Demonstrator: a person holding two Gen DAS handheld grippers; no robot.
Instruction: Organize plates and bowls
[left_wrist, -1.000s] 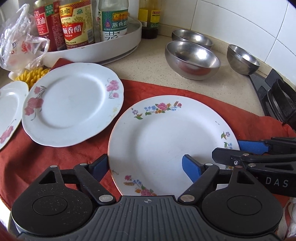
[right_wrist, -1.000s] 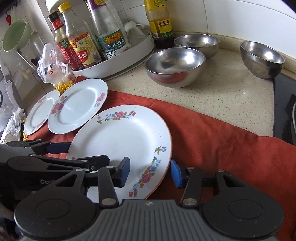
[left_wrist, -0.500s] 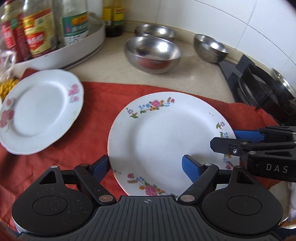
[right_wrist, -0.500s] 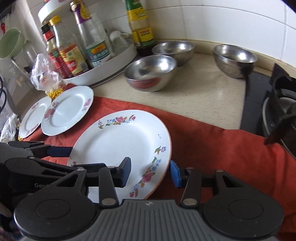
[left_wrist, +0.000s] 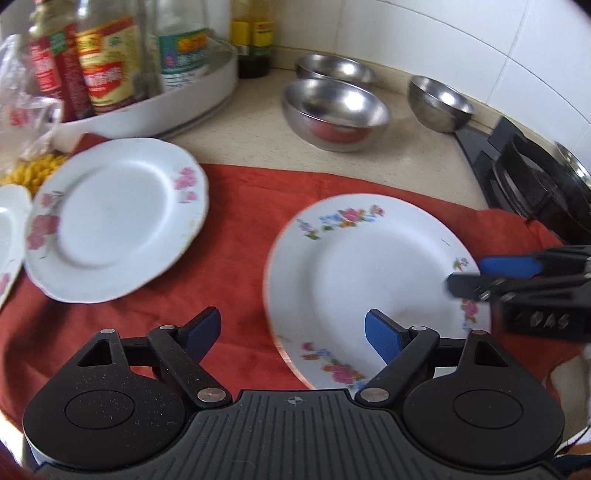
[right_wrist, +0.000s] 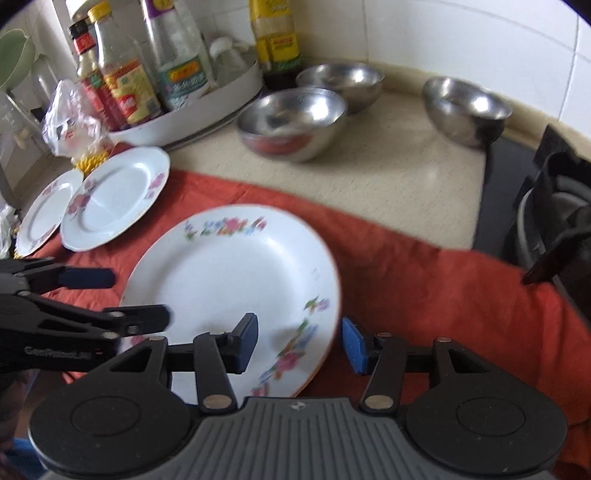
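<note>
Straddling the floral plate (right_wrist: 229, 280) rim, the right gripper (right_wrist: 299, 339) gapes wide, as does the left gripper (left_wrist: 291, 328).

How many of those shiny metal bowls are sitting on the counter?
3. The front bowl sits nearest the red cloth, the second bowl is right behind it by the wall, and the third bowl stands apart beside the stove. None looks hidden.
</note>
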